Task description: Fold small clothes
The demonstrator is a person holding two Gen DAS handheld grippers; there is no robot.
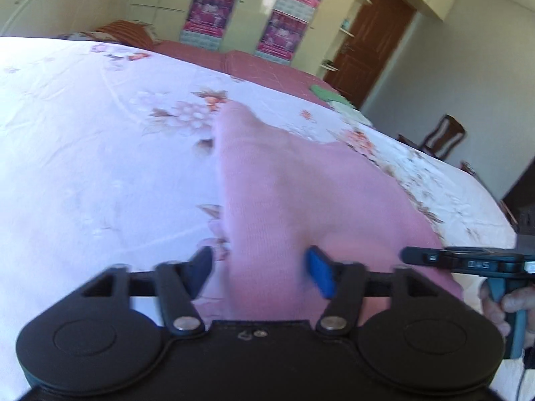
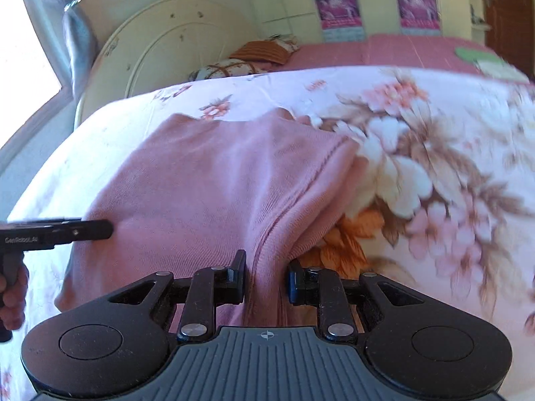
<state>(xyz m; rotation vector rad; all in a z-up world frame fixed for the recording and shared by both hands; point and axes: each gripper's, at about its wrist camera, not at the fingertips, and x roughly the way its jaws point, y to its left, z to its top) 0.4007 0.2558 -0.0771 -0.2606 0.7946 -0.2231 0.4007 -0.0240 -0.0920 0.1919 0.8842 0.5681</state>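
Observation:
A pink knit garment [image 1: 301, 193] lies on the floral bedsheet [image 1: 83, 133]. In the left wrist view my left gripper [image 1: 264, 272] is open, its fingers wide apart over the garment's near left edge. In the right wrist view the garment [image 2: 217, 180] shows a folded seam at its right side. My right gripper [image 2: 266, 275] is part-closed, with a ridge of the pink fabric between its fingers near the garment's near right edge. Each gripper shows at the edge of the other's view.
A pink bedspread [image 2: 384, 50] covers the far part of the bed, with green and white folded items [image 2: 485, 58] on it. Pillows [image 2: 254, 56] and a cream headboard [image 2: 160, 53] stand at the left. A wooden chair [image 1: 441, 137] and brown door [image 1: 371, 43] are to the right.

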